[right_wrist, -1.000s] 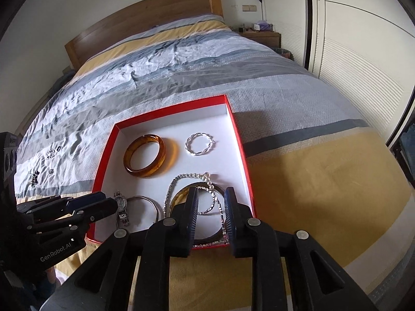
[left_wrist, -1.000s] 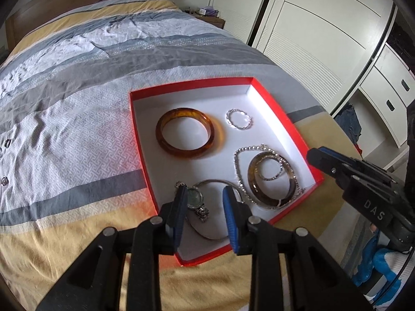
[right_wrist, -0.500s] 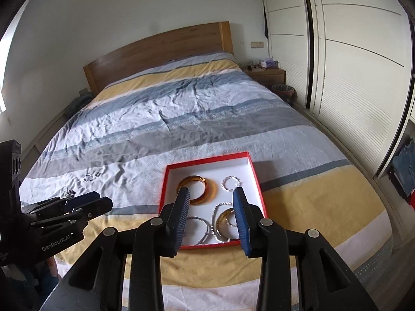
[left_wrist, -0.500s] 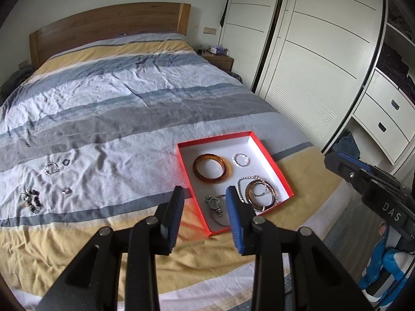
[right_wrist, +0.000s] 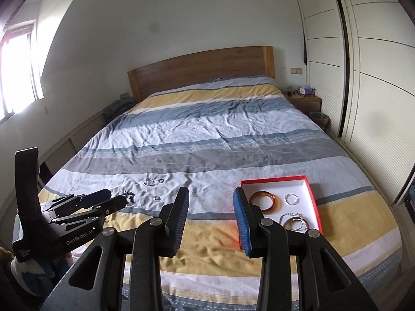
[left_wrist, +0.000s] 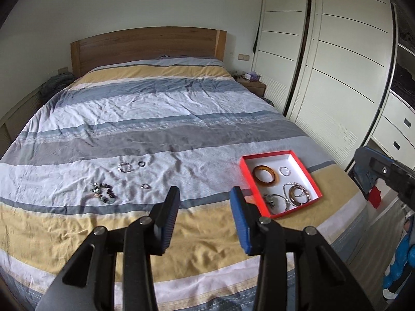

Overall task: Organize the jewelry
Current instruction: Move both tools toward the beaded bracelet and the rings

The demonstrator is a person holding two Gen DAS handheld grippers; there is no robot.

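A red box point(left_wrist: 269, 155) point(right_wrist: 275, 178) with a white inside lies on the bed near its right foot corner. In it are an amber bangle point(left_wrist: 268, 180) point(right_wrist: 271, 204), a silver twisted bracelet point(left_wrist: 284, 171), a chain with a second bangle point(left_wrist: 298, 191) and a watch point(left_wrist: 269, 199). Left of it on the bedspread lie loose pieces: a dark beaded bracelet point(left_wrist: 103, 194), a silver bracelet point(left_wrist: 124, 167) and small rings point(left_wrist: 145, 186). My left gripper point(left_wrist: 205, 194) hangs high over the bed's foot with its jaws opening and nothing between them. My right gripper point(right_wrist: 211, 194) is open and empty, equally far back.
The striped bedspread point(left_wrist: 160, 129) covers a wide bed with a wooden headboard point(left_wrist: 147, 46). White wardrobe doors point(left_wrist: 337, 77) run along the right side, with a nightstand point(right_wrist: 303, 101) and a basket point(right_wrist: 319, 118) beyond. A window point(right_wrist: 18, 67) is on the left wall.
Both grippers have drawn back and up from just over the red box, so the whole bed shows. Both pairs of jaws stand wider than before.
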